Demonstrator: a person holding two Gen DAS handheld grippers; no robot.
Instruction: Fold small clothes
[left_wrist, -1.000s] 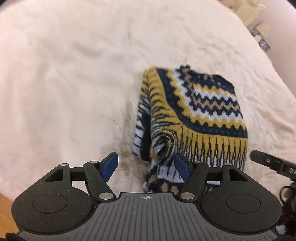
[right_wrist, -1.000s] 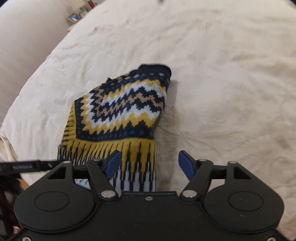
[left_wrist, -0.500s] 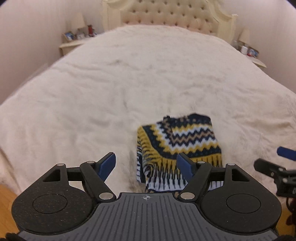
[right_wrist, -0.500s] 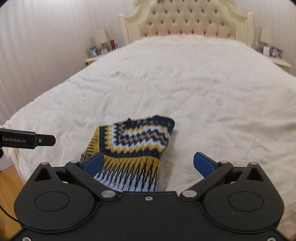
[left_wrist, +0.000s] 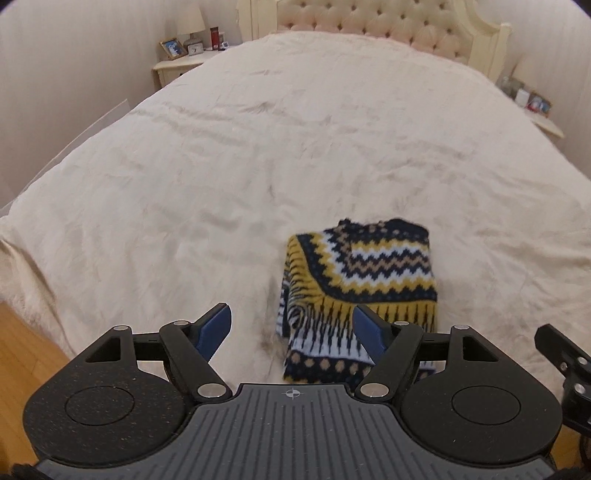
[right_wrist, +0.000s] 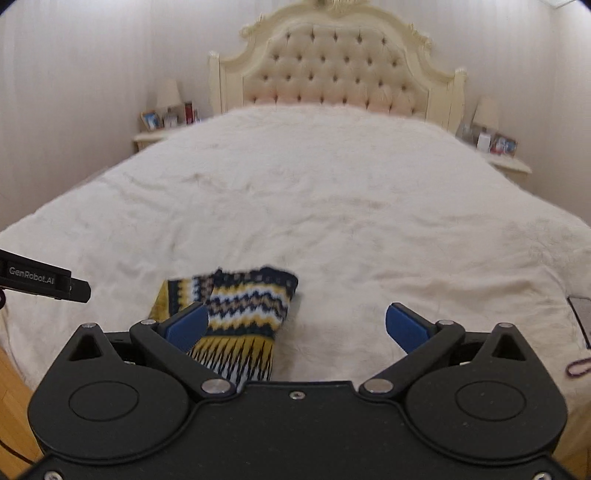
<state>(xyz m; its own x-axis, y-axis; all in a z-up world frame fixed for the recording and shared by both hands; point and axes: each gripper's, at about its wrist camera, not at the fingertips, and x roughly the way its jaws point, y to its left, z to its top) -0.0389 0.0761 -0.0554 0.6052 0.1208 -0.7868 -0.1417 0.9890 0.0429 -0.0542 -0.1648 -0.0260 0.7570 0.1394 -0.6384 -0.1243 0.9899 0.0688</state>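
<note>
A folded knitted sweater (left_wrist: 362, 273) with navy, yellow and white zigzag bands lies on the cream bedspread (left_wrist: 221, 177) near the foot of the bed. My left gripper (left_wrist: 293, 326) hovers above and short of it, open, with nothing pressed between its blue pads. In the right wrist view the sweater (right_wrist: 243, 306) sits low and left, partly behind the left fingertip. My right gripper (right_wrist: 295, 325) stands wide open over bare bedspread (right_wrist: 351, 221), holding nothing. The left gripper's side (right_wrist: 44, 280) pokes in at the left edge.
A tufted headboard (right_wrist: 336, 70) stands at the far end, flanked by nightstands with lamps and picture frames (right_wrist: 166, 114) (right_wrist: 495, 144). Wooden floor (left_wrist: 22, 347) shows beyond the bed's near left corner. A dark flat object (right_wrist: 581, 317) and a beaded cord (right_wrist: 578, 367) lie at the right edge.
Both grippers have lifted and drawn back from the sweater and tipped upward, so the whole bed shows. The right jaws spread wider. The sweater stays folded on the bedspread.
</note>
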